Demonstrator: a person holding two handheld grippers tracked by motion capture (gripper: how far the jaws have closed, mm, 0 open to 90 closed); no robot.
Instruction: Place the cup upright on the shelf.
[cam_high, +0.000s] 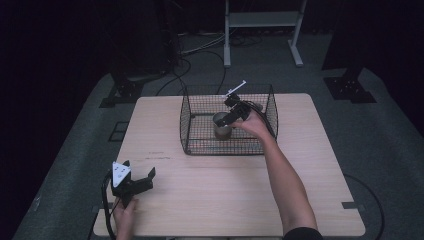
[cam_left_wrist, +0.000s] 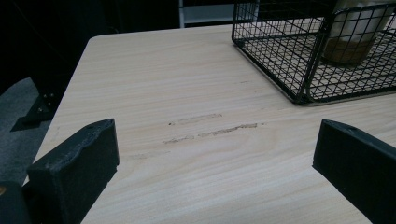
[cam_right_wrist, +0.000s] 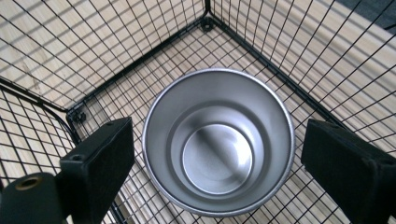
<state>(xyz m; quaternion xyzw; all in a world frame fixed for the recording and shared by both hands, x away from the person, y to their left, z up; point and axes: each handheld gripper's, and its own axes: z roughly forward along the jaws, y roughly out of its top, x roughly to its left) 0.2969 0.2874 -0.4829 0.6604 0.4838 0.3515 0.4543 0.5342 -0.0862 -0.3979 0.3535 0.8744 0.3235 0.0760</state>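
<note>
Currently | R gripper (cam_right_wrist: 219, 154) jaws spread either side of steel cup (cam_right_wrist: 218, 140), upright in wire basket (cam_right_wrist: 56, 60) | L gripper (cam_left_wrist: 215, 163) spread, idle on table (cam_left_wrist: 154, 70) | risk: off-centre closing tips cup against mesh.

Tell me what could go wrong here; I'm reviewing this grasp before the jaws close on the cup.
The right gripper hangs open over the steel cup, jaws either side and apart from its rim. Closing off-centre could tip the upright cup or let the smooth wall slip. The wire basket walls stand close, so a jaw or the cup may snag the mesh.
</note>
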